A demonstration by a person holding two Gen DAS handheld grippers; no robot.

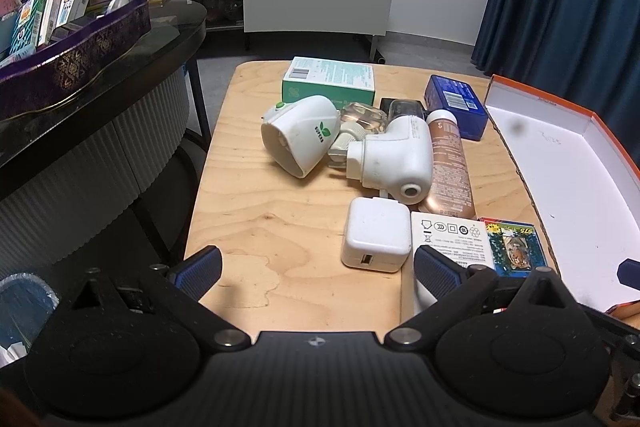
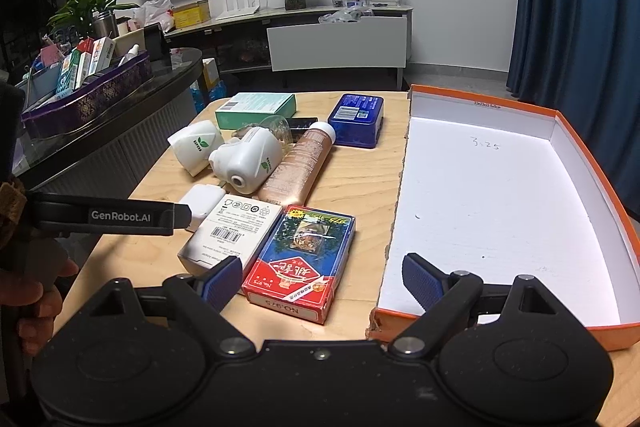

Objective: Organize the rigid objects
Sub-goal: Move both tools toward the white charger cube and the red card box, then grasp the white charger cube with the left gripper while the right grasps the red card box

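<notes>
On a small wooden table (image 1: 248, 211) lies a pile of objects: two white plug-in devices (image 1: 298, 135) (image 1: 394, 157), a white charger cube (image 1: 376, 239), a copper bottle (image 1: 450, 167), a white box (image 2: 232, 231), a red-blue card pack (image 2: 304, 263), a blue tin (image 2: 356, 121) and a green box (image 1: 330, 81). An open orange-rimmed white box (image 2: 500, 211) stands to the right. My left gripper (image 1: 318, 267) is open, just short of the charger cube. My right gripper (image 2: 322, 277) is open above the card pack.
A black counter (image 1: 120, 67) with a purple tray (image 1: 80, 51) of boxes stands to the left. A TV stand (image 2: 340, 27) with plants is at the back wall. A blue curtain (image 2: 580, 7) hangs on the right.
</notes>
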